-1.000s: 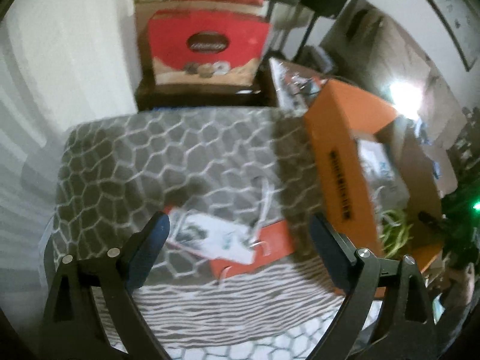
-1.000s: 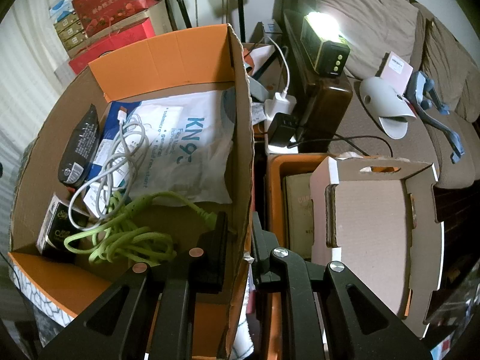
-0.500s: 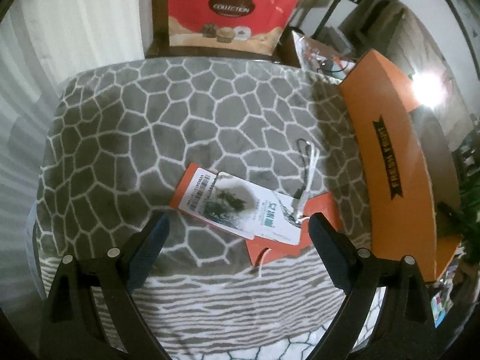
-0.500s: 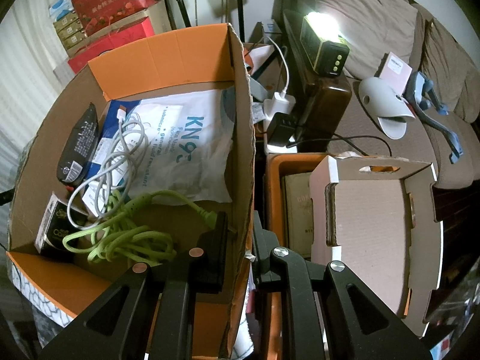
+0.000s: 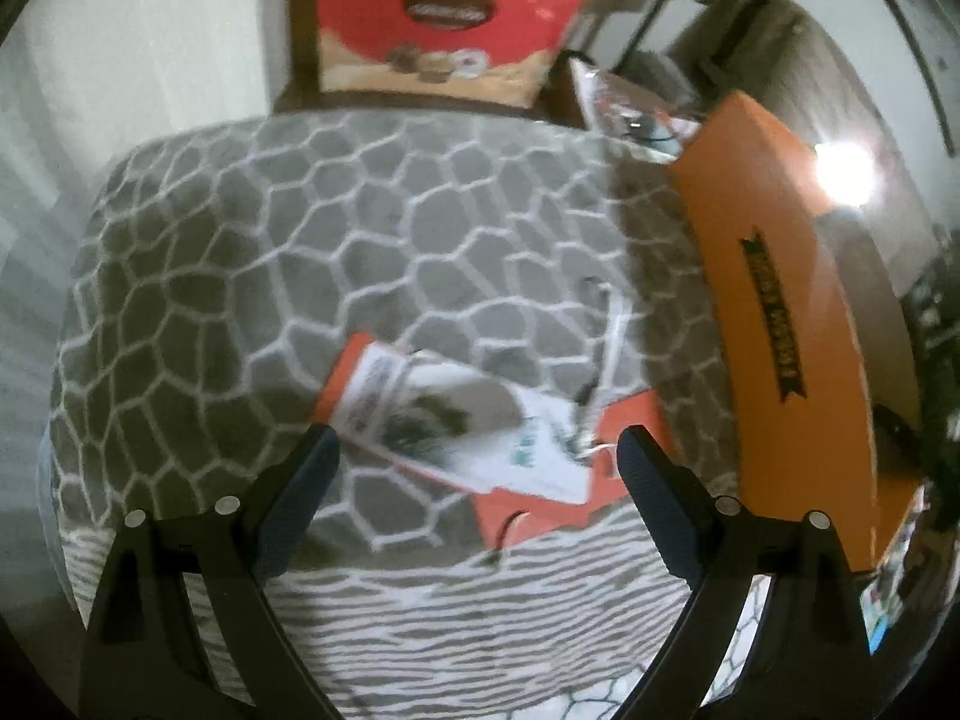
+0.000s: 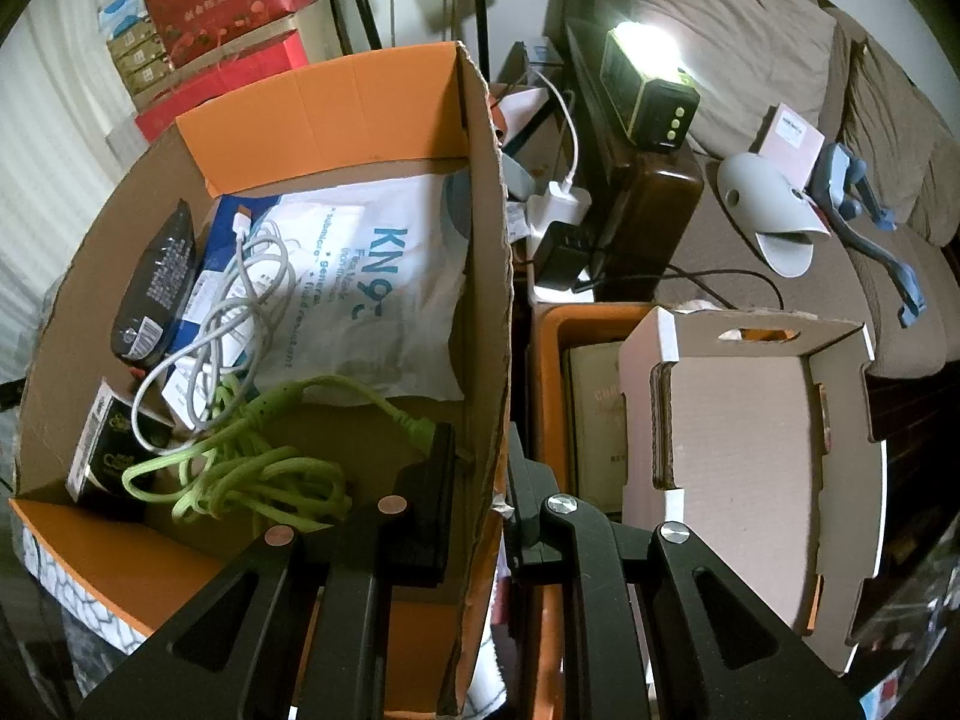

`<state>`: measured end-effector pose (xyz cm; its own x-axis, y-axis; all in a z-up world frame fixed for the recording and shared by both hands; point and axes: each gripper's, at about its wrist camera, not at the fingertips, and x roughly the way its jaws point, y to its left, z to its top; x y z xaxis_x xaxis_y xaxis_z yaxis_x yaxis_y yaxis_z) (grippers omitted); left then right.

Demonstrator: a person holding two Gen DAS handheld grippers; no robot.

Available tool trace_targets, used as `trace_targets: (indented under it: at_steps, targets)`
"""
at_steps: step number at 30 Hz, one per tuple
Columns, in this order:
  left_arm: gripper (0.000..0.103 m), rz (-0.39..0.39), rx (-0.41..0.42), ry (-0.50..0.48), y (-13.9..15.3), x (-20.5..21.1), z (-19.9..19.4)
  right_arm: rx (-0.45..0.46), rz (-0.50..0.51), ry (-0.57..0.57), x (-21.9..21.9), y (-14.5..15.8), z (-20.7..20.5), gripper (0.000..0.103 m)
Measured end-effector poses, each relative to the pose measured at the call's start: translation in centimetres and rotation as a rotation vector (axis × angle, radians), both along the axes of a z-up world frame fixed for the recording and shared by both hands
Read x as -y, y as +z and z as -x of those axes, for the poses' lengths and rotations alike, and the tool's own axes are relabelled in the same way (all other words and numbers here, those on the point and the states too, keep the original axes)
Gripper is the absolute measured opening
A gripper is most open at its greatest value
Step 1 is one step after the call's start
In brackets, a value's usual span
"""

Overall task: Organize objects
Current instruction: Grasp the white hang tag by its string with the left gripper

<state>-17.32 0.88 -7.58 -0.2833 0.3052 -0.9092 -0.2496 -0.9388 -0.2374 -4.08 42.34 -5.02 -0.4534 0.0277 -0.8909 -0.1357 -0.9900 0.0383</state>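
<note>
Left gripper [image 5: 477, 468] wide over flat card packet [image 5: 456, 426]; right gripper [image 6: 480, 474] clamped on box wall [image 6: 480, 312]; risk: thin packet slipping on soft blanket [image 5: 288, 252].

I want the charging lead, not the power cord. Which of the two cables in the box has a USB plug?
The pale grey-white cable, coiled over the packets; the lime-green one lies nearer the fingers.

grey white-webbed blanket [image 5: 252, 276]; orange box [image 6: 336, 102]; lime cable [image 6: 240, 468].
</note>
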Motion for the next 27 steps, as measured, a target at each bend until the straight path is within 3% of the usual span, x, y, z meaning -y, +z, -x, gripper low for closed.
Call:
trace_targets:
  at_steps: [4, 7, 14, 19, 23, 27]
  targets:
    - [0.086, 0.007, -0.016, -0.078, 0.3, -2.4, 0.1, 0.002, 0.000, -0.001, 0.0, -0.1, 0.0, 0.014]
    - [0.076, 0.015, -0.010, -0.115, 0.0, -3.9, 0.4, 0.005, -0.001, -0.001, 0.0, -0.1, 0.0, 0.014]
    - [0.041, 0.039, 0.011, -0.160, -1.1, -6.2, 0.9, 0.006, -0.002, 0.000, 0.1, -0.1, 0.1, 0.014]
    - [0.029, 0.070, 0.001, -0.183, -1.3, -7.0, 0.8, 0.006, -0.003, 0.000, 0.1, -0.1, 0.1, 0.014]
    - [0.007, 0.095, -0.009, -0.192, -1.4, -7.3, 0.6, 0.006, 0.000, -0.001, 0.0, -0.1, 0.1, 0.015]
    - [0.006, 0.104, -0.011, -0.155, -1.2, -7.4, 0.6, 0.007, -0.004, 0.000, 0.1, -0.1, 0.1, 0.015]
